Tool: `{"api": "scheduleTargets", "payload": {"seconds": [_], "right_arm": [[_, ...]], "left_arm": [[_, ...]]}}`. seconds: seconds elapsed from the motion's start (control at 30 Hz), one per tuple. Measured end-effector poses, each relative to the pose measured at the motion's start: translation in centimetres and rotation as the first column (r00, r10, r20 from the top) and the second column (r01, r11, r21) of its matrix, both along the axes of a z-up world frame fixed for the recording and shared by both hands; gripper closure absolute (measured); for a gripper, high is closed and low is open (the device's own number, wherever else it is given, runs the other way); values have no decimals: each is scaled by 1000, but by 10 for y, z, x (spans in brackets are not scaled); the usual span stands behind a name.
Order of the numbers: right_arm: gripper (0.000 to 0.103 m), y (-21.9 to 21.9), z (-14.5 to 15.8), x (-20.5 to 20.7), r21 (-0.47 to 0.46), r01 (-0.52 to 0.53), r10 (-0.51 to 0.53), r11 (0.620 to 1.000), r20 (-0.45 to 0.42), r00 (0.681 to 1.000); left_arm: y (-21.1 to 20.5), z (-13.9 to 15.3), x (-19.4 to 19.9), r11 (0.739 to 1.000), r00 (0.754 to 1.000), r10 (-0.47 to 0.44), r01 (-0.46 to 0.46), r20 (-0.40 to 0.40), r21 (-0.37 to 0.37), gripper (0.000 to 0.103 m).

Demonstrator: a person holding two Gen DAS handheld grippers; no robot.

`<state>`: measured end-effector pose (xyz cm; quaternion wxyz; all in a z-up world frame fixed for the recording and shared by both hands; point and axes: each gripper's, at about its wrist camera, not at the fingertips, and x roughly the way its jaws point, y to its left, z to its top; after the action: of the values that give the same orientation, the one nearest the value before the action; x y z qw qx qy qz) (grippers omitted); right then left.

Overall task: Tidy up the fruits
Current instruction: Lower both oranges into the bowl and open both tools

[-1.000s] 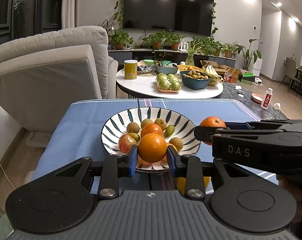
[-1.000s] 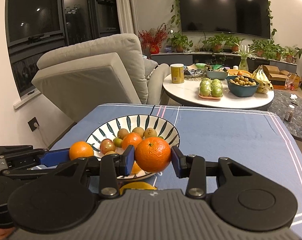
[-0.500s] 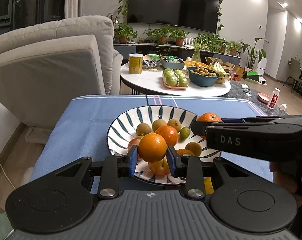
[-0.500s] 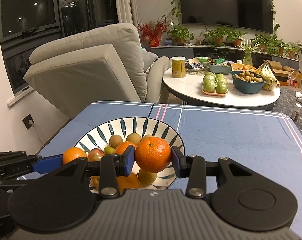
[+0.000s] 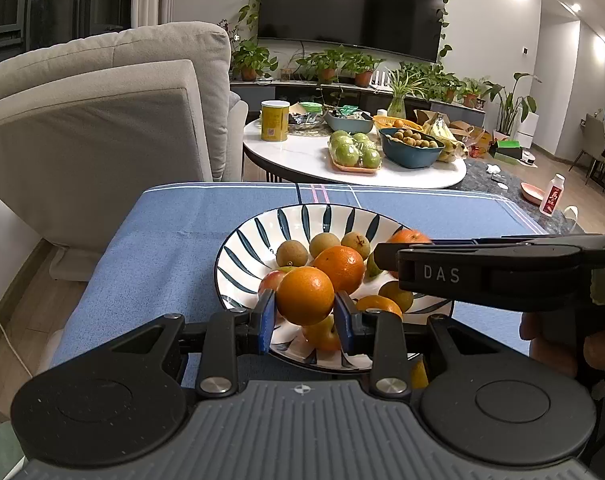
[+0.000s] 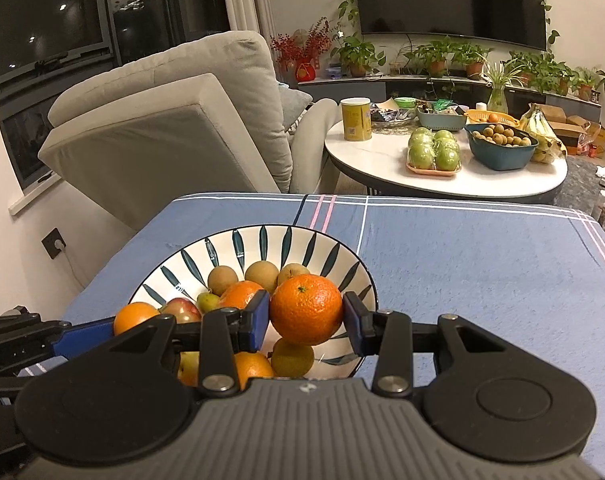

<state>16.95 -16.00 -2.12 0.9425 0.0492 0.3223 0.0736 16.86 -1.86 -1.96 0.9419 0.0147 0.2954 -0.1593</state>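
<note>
Blue rubber pads are pressed against both sides of an orange by the left gripper, which is pitched downward over the near rim of the striped bowl. The right gripper is tilted down in the same way above the bowl's near right part, and its jaws are clamped on a second orange, whose green stem scar is turned upward. In the left wrist view the right gripper is seen side-on as a black bar lettered "DAS", with part of a hand behind it.

Both held fruits are round, with dimpled, glossy peel. The bowl is glazed ceramic, white with dark leaf-shaped strokes radiating from its centre, and it rests on a blue woven tablecloth crossed by thin white and pink lines. Inside the bowl, smooth brownish-green round fruits are gathered toward its far side, a loose orange lies at its middle, and a reddish apple sits toward its left. Each gripper body is matte black plastic with a ribbed grey housing.
</note>
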Motion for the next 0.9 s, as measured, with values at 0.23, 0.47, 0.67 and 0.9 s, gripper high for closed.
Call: {"api": "scheduleTargets", "payload": {"seconds": [0.23,0.47,0.67,0.9], "right_arm": [[23,-3,5,-3,17,6,-7,1000,34,999],[23,-14,11,-7,42,42,-44,998,53,998],[23,-24,14,-9,59,77,-81,995,57,995],[24,-28,15,-10,65,83,-87,994,62,994]], "left_arm": [[-1,0,0,1000,1000,5,-5,-1,8,74],[-6,3,-1,1000,1000,6,-6,5,19,74],[-16,4,1,1000,1000,-5,5,4,31,74],[-27,0,9,999,1000,-19,19,-14,38,74]]}}
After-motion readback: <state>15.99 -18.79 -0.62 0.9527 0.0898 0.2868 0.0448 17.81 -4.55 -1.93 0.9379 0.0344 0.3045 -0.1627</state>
